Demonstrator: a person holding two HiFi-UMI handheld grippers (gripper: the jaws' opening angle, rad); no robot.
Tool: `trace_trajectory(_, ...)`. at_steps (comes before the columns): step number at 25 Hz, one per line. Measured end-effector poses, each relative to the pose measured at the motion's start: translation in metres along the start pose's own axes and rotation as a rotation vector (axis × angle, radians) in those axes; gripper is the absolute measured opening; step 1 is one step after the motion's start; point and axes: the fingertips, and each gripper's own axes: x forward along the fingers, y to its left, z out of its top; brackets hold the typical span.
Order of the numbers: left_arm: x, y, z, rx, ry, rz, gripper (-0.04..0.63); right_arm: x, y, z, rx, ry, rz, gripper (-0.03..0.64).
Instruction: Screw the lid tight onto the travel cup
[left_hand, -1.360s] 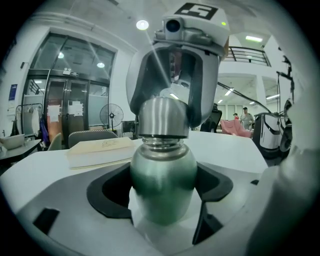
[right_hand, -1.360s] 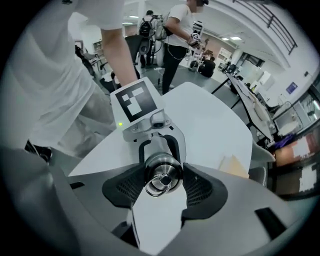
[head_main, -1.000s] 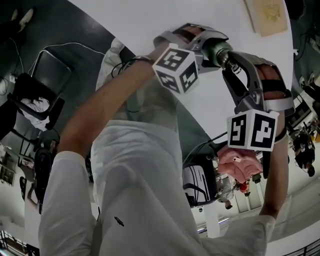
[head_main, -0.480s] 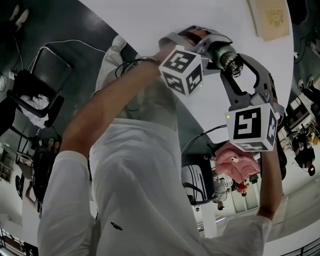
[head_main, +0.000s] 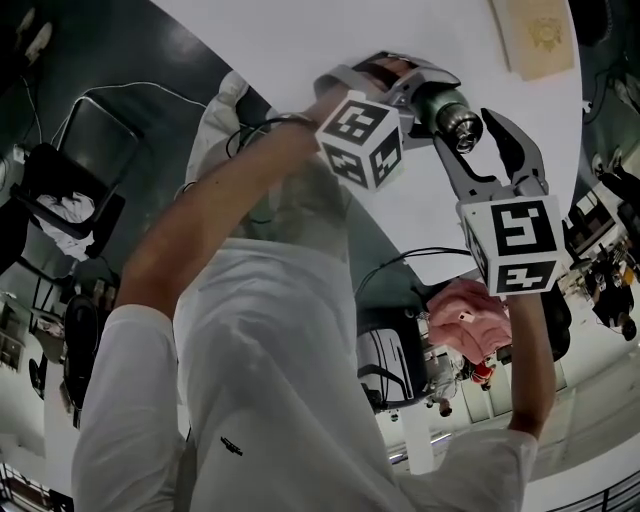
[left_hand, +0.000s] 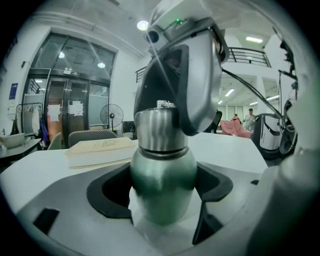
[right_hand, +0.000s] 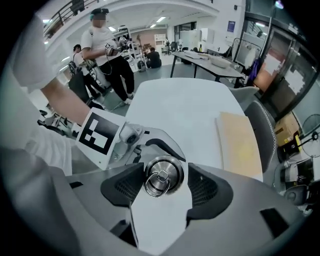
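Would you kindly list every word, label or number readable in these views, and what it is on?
No text is readable.
Marker cubes: square patterns only, no words.
Book: cover emblem too blurred.
Blue wall sign: too small.
Door notices: too small.

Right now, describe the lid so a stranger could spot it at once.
At the white table, the left gripper holds a green cup. The lid is the cap on its neck: bare steel, with a small ring on top.

White round table (head_main: 300, 40); a tan booklet (head_main: 536, 34) lies flat near its edge.
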Motion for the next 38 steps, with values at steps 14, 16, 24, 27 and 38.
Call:
trace_trajectory(14, 0.001, 0.001, 0.0, -0.001, -0.005, -0.01, 0.36, -0.034, 0.018, 0.005, -0.469, 0.005, 0.169, 0.256)
trace_trajectory(16, 0.001, 0.0, -0.001, 0.0, -0.004, -0.016, 0.36, -0.034, 0.02, 0.003, -0.64, 0.017, 0.182, 0.256)
trace_trajectory(24, 0.002, 0.001, 0.0, 0.007, -0.007, -0.033, 0.36, -0.024, 0.019, -0.009, -1.094, 0.085, 0.281, 0.256)
trace_trajectory(27, 0.0, 0.0, 0.0, 0.006, -0.004, -0.033, 0.36, -0.015, 0.021, -0.012, -1.172, 0.126, 0.288, 0.256)
trace_trajectory(38, -0.001, -0.001, 0.0, 0.006, -0.003, -0.028, 0.36, -0.008, 0.019, -0.007, -0.875, 0.07, 0.25, 0.235)
